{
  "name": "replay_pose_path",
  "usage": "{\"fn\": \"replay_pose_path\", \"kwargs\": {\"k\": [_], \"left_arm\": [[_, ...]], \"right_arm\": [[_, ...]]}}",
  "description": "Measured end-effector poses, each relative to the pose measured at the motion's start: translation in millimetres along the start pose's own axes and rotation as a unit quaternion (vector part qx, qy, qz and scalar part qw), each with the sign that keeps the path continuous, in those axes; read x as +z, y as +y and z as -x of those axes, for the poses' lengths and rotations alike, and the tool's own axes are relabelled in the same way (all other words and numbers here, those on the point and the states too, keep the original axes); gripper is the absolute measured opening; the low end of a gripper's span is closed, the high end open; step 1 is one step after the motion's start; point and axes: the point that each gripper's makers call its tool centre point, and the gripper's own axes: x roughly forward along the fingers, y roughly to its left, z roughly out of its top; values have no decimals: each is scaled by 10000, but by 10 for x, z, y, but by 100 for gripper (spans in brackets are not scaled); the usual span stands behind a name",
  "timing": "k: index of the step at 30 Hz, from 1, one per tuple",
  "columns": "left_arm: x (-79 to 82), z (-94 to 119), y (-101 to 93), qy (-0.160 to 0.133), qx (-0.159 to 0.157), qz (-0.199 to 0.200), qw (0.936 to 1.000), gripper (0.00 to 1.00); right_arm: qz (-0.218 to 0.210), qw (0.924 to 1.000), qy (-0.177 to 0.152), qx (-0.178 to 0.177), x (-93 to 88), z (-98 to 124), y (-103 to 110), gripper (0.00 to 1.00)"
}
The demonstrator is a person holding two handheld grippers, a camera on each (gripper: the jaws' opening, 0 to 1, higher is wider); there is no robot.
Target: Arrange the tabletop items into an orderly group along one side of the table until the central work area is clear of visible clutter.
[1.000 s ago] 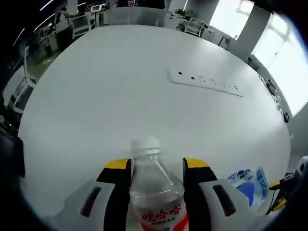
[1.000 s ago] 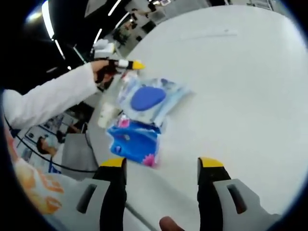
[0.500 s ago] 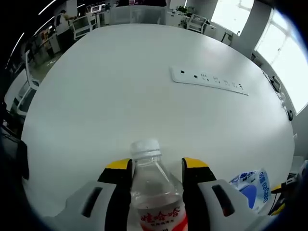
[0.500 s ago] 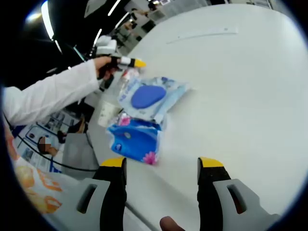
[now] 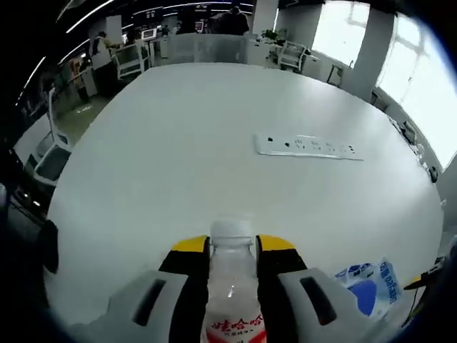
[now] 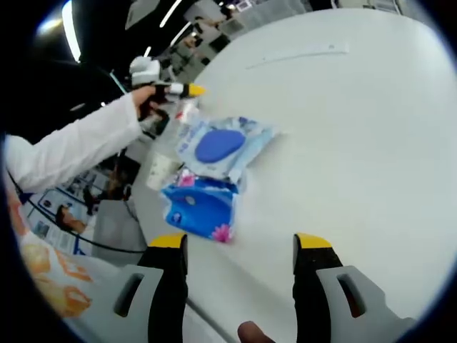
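Gripping water bottle (image 5: 231, 286); right jaws wide.

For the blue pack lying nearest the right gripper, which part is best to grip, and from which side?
Probably the near short end of the blue pack, coming straight ahead from the open right gripper. The pack lies flat near the table edge, with that end facing the gripper; its far end touches the pale pack.

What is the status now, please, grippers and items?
Left gripper shut on water bottle. Right gripper open, empty. Two blue packets lie at table edge. Power strip sits mid-table.
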Motion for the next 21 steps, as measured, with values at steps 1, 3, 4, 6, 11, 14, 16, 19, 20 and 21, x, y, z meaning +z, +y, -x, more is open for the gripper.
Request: {"fn": "replay_pose_path", "kwargs": {"k": [1,3,4,6,11,14,16,19,20,21], "left_arm": [[21,43,-1,-77,-43,35,10000,21],[66,178,33,-289,-40,132,9995,21],[90,273,60,-431,-26,181,9989,21],[144,417,86,-739,-42,313,9968,20],[146,875,185,-1287,24,492,9905,19],[88,1065,214,-1414,12,555,9884,18],[37,1166,227,-1516,32,582,9867,18],[-45,1294,209,-1726,100,576,9832,18],[-82,1319,257,-1789,107,680,9815,18],[-92,1327,288,-1843,100,700,9803,18]], "right_arm": [[7,10000,-11,4,7,2,7,58],[18,10000,-48,20,22,4,23,58],[39,10000,-50,28,21,5,33,58],[107,9999,-51,36,17,18,54,58],[141,9998,-122,39,9,67,74,58],[210,9997,-113,21,-26,90,85,58],[235,9996,-120,26,-51,105,98,58],[272,9995,-126,36,-100,127,123,58],[279,9995,-125,37,-114,133,129,58],[285,9995,-129,35,-129,146,136,59]]}}
